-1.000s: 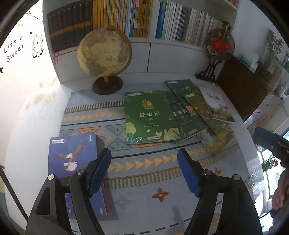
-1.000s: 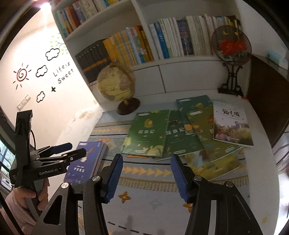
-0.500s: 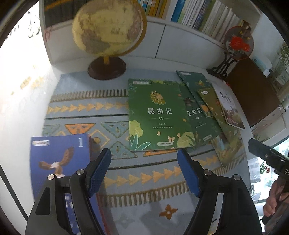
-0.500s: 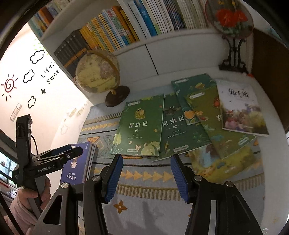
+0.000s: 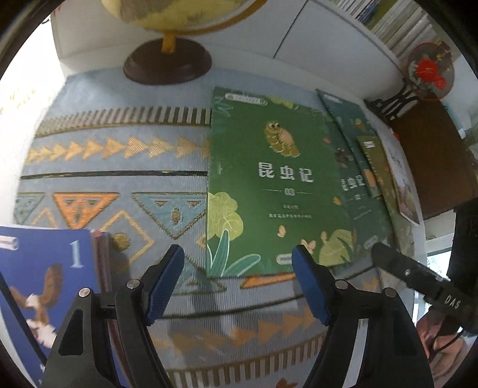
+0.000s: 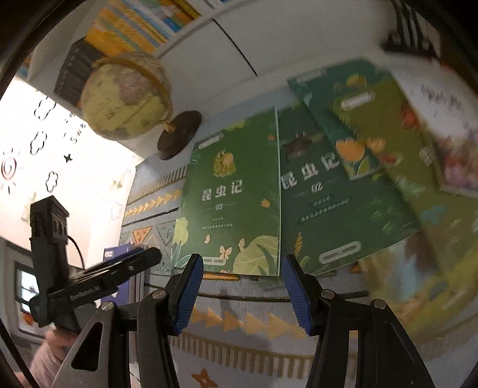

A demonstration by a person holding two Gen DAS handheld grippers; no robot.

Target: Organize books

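Note:
A green book marked 03 (image 5: 274,179) (image 6: 236,197) lies flat on the patterned mat (image 5: 104,167). It overlaps a darker green book marked 02 (image 5: 358,191) (image 6: 328,191) and several more fanned out to the right. A blue book marked 1 (image 5: 44,268) tops a small stack at the mat's left. My left gripper (image 5: 237,253) hovers over the near edge of book 03; its jaws are closing a little with nothing between them. My right gripper (image 6: 242,261) stands open just short of the near edges of books 03 and 02, touching neither.
A globe (image 6: 125,98) on a dark round base (image 5: 170,62) stands behind the mat. A shelf of upright books (image 6: 143,27) lines the back wall. A red fan ornament (image 5: 430,71) on a black stand sits at the back right, beside a dark cabinet (image 5: 433,167).
Both grippers have come down and forward towards the green books, which now fill much more of each view. The books have not moved.

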